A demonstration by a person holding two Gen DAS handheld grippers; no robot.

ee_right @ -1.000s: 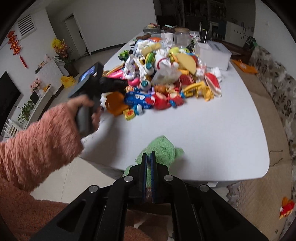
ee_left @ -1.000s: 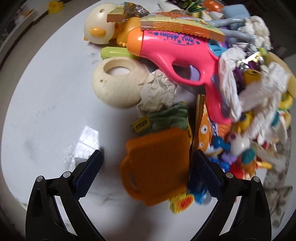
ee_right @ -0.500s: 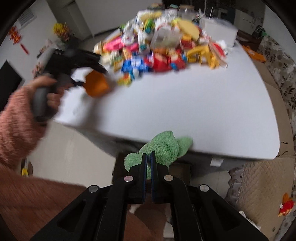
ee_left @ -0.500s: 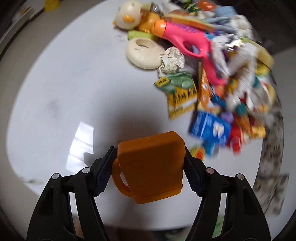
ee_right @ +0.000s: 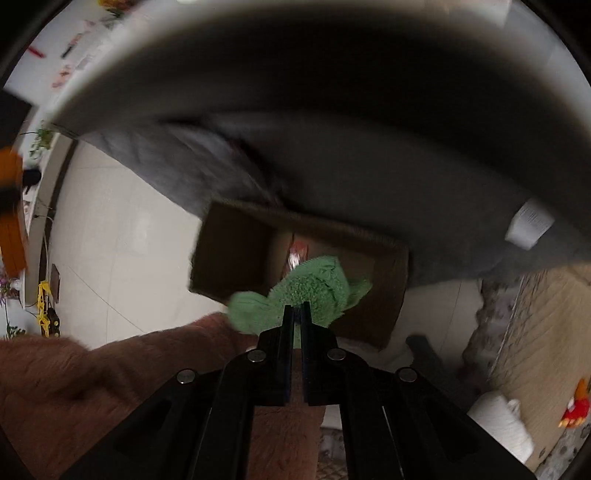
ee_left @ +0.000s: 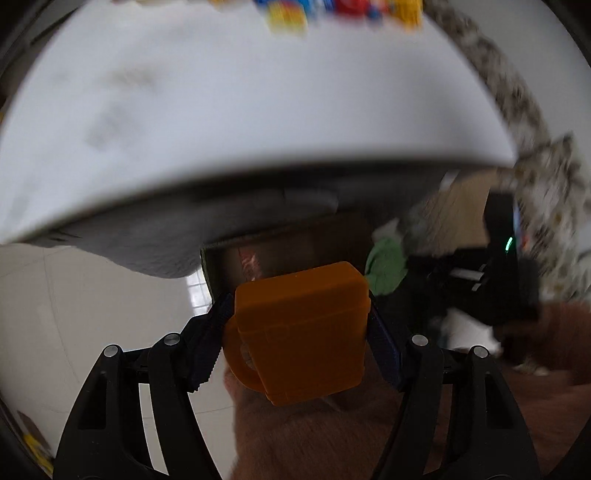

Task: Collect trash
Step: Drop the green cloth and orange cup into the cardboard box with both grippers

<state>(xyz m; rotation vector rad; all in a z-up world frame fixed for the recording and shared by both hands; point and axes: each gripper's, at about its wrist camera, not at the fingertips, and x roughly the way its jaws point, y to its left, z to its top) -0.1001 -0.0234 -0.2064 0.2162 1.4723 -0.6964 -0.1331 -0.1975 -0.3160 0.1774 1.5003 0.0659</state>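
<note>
My left gripper [ee_left: 295, 339] is shut on an orange toy mug [ee_left: 301, 334] with a handle on its left, held off the table's near edge above the floor. My right gripper [ee_right: 294, 314] is shut on a green plush toy [ee_right: 314, 290], held just above an open cardboard box [ee_right: 236, 251] that stands on the floor under the table. The box [ee_left: 280, 247] and the green plush [ee_left: 386, 267] also show in the left wrist view, right of the mug. The toy pile [ee_left: 332, 11] is a blur at the table's far side.
The white table [ee_left: 240, 110] fills the upper left wrist view; its dark underside [ee_right: 332, 92] hangs over the box. Pale tiled floor [ee_right: 122, 240] lies left of the box. A brown fuzzy sleeve [ee_right: 110, 387] crosses below. A rug with a red toy [ee_right: 574, 408] lies right.
My left gripper closed on the orange mug, lifted it and carried it off the table's edge. My right gripper dropped with the green plush from table height to just over the box.
</note>
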